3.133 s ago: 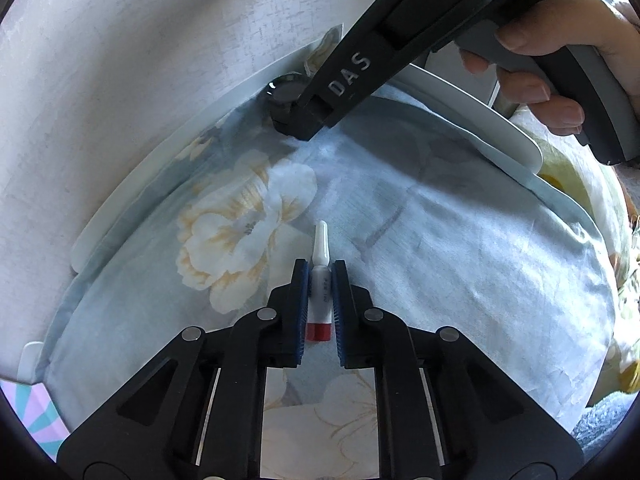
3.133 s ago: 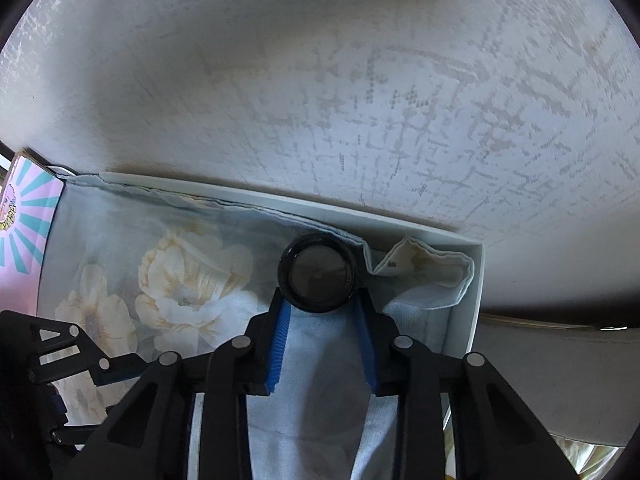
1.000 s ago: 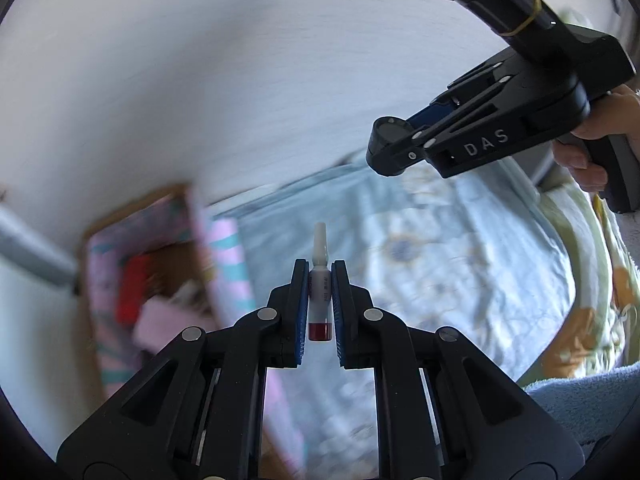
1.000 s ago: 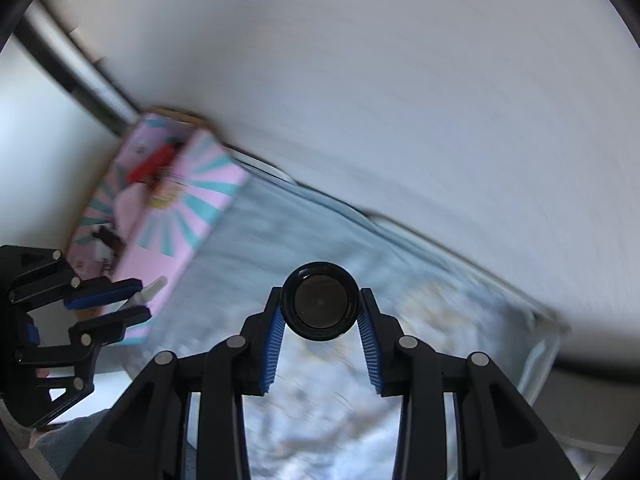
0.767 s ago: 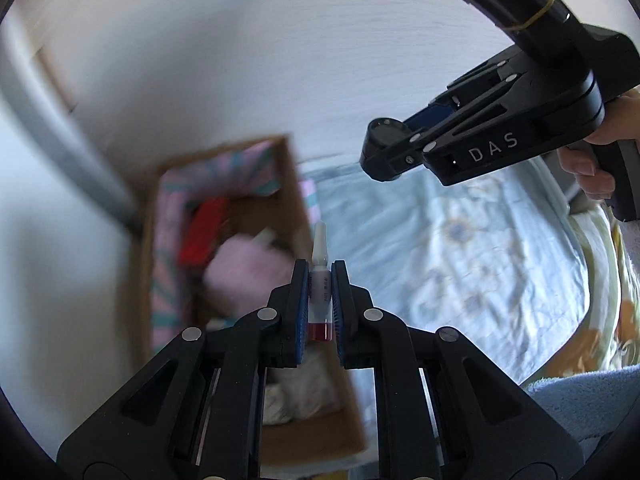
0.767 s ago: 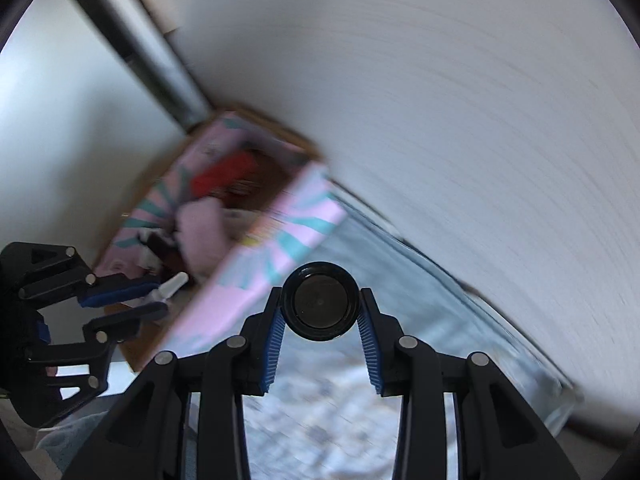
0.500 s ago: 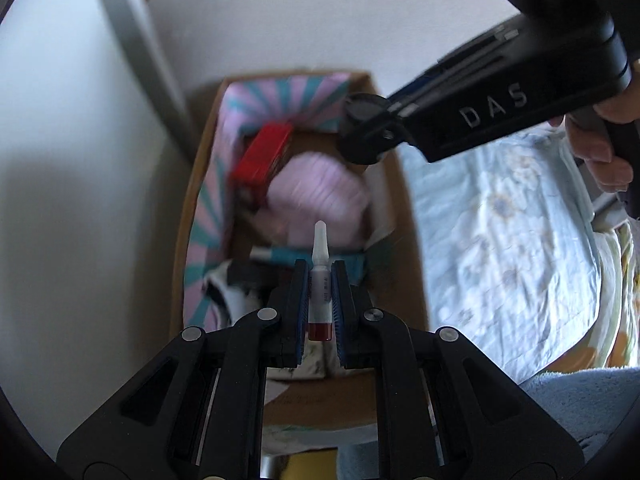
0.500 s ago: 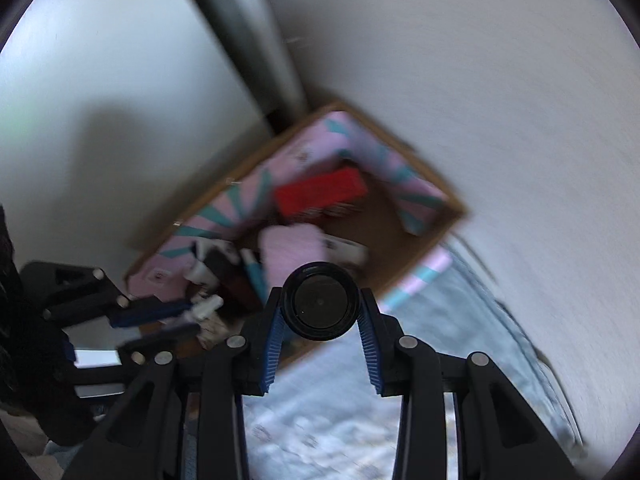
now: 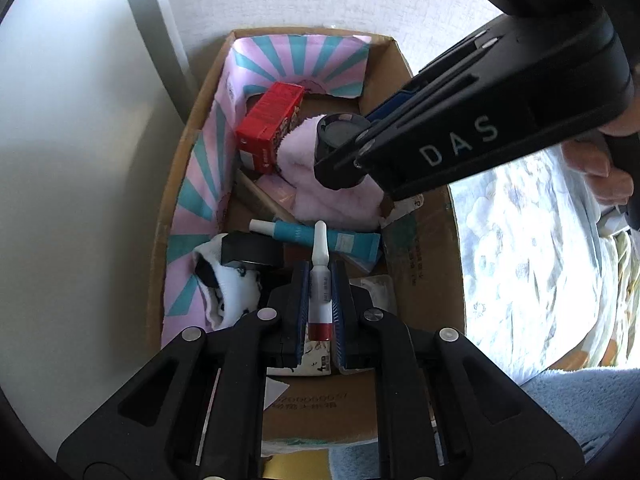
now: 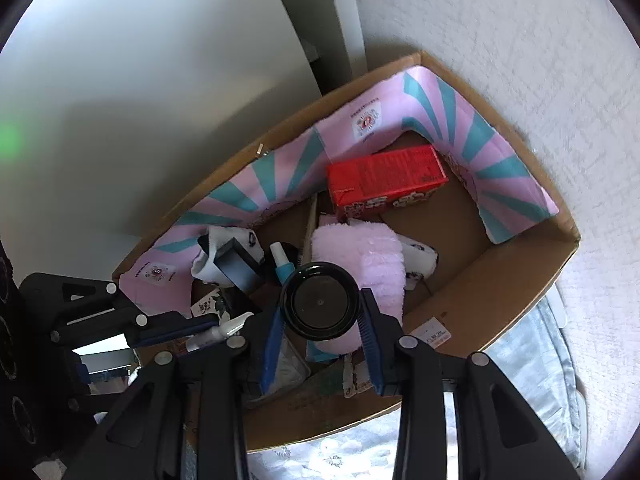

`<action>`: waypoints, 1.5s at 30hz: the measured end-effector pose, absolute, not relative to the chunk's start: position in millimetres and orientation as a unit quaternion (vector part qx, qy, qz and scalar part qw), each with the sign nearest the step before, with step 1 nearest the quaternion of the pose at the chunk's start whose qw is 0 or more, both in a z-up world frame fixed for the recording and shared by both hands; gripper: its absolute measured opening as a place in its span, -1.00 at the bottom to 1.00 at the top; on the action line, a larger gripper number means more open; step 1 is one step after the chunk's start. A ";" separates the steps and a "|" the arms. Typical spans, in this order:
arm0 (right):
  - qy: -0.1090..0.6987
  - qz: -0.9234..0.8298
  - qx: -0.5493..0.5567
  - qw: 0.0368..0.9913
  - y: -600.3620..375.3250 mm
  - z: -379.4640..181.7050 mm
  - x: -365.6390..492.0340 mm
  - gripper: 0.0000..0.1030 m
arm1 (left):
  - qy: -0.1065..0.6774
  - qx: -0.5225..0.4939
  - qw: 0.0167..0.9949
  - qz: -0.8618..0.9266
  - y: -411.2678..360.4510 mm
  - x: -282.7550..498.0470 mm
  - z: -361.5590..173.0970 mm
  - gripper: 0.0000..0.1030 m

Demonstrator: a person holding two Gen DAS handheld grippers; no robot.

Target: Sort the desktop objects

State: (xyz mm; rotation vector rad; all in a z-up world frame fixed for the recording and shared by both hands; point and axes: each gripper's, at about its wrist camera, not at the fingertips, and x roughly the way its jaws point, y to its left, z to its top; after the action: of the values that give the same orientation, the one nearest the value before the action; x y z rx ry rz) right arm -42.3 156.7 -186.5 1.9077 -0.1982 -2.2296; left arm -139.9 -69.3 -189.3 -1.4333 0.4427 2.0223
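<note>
Cardboard box (image 10: pixel 520 276) crowded, small tube (image 9: pixel 320 292) and black jar (image 10: pixel 319 302) clamped above

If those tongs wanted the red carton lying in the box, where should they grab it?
Probably across its two long side faces, coming straight down from above. The red carton lies flat against the striped liner of the cardboard box, its broad face up and clear; the pink cloth crowds its near edge.

Daylight bright, glare on floral sheet (image 9: pixel 532 248) — box (image 10: pixel 516 276) interior sharp; fisheye bends edges, black vignette corners.
</note>
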 end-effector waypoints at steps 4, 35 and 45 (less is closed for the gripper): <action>-0.068 -0.750 0.649 0.105 158.8 -188.5 -41.9 -0.36 | 0.169 -0.553 0.311 0.754 -63.6 -141.4 -193.1 -0.19; -0.064 -0.787 0.611 0.061 162.7 -162.2 -36.2 0.99 | 0.142 -0.557 0.321 0.753 -71.1 -133.9 -174.6 1.00; -0.056 -0.798 0.599 0.027 176.6 -133.1 -16.5 0.99 | 0.148 -0.546 0.282 0.775 -72.1 -134.3 -155.2 1.00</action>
State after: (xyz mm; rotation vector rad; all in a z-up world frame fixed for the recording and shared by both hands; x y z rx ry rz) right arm -16.5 176.6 -133.1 1.8502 -0.1717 -2.4667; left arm -134.3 -72.1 -155.2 -1.4611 0.3972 2.0756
